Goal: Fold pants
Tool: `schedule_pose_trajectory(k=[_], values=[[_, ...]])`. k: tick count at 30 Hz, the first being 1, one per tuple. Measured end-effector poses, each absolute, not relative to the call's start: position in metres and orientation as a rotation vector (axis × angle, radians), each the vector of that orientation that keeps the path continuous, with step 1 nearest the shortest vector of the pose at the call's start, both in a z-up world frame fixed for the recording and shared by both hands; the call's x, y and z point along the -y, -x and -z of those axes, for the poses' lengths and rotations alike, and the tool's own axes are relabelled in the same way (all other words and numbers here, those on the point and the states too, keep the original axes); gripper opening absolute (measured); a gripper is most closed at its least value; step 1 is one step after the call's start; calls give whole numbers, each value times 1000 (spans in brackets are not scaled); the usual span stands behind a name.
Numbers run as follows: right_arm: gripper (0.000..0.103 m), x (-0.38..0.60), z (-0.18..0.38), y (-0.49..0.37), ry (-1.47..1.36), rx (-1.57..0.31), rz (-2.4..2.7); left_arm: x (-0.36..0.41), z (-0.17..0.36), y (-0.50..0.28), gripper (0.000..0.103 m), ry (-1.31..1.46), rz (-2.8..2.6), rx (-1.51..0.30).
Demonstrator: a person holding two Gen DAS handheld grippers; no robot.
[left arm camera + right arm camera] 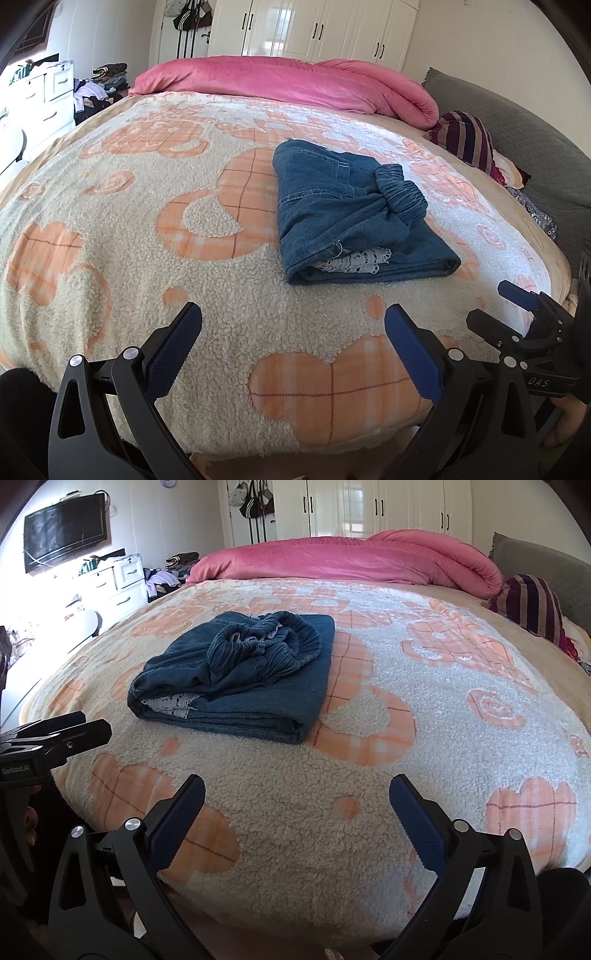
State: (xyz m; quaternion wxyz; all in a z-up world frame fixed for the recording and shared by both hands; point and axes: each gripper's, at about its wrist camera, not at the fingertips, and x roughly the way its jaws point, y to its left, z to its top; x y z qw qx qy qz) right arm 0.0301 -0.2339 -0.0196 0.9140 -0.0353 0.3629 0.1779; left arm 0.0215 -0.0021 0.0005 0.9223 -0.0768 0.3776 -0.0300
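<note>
The blue denim pants [343,218] lie folded in a compact bundle on the fleece blanket, elastic waistband on top and white lace trim showing at the near edge. They also show in the right wrist view [236,679]. My left gripper [293,321] is open and empty, held back from the pants above the bed's near edge. My right gripper [297,794] is open and empty, also short of the pants. The right gripper shows at the right edge of the left wrist view [517,306], and the left gripper at the left edge of the right wrist view [66,734].
The bed carries a cream and orange fleece blanket [147,229]. A rolled pink duvet [280,81] lies along the far side. A striped garment [465,136] and a grey headboard cushion [517,125] are at the right. White drawers [122,579], a wall TV [66,531] and wardrobes stand beyond.
</note>
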Motion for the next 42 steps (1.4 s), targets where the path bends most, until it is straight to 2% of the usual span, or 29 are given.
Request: schedule_pose_trajectory(k=[42], values=[[94,234,24,-32,72,-768,-361,10,5,-25,99,153,102,-814]])
